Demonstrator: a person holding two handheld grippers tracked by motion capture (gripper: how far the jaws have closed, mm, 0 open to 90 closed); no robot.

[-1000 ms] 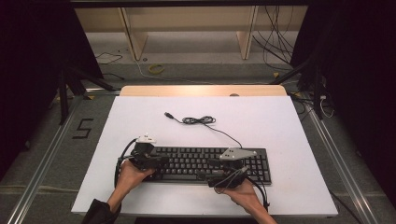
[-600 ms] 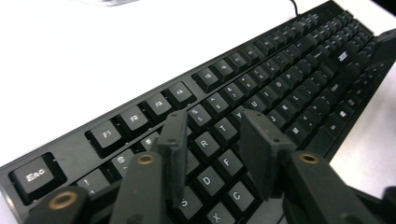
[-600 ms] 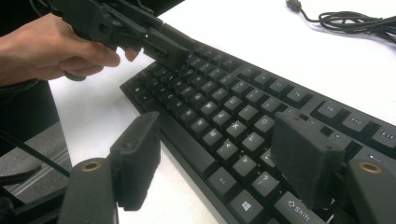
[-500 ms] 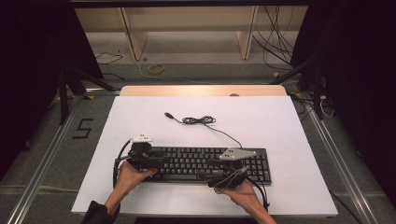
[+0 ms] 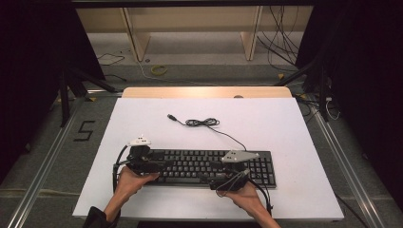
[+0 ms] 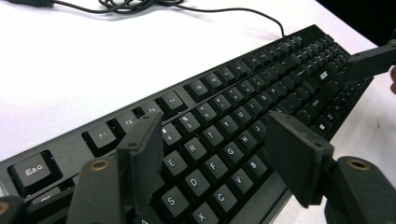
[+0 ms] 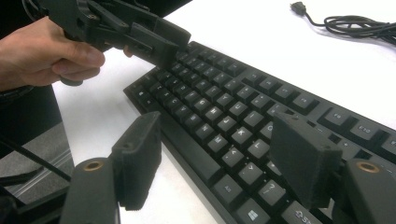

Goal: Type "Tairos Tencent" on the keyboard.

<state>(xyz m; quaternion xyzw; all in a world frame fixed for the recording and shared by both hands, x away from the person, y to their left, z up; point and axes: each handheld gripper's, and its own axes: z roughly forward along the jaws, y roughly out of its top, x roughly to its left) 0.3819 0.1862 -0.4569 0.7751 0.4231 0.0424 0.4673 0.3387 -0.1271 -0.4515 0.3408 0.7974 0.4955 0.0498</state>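
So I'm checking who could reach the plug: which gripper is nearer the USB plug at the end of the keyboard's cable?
Left. The left gripper hangs over the keyboard's left end, below the USB plug; the right gripper sits farther right, by the near edge.

In the left gripper view the keyboard (image 6: pixel 224 126) runs off the bottom edge; its far key legends blur. The cable (image 6: pixel 154 5) is cut off by the top edge.

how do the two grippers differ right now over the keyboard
The left gripper hangs over the letter keys at the left end of the keyboard; the right gripper sits at its front edge, further right. The left gripper's jaws have just been opening, nothing between them. The left gripper's top plate is small and white, the right gripper's a wider grey one. Both stand open, gripping nothing.
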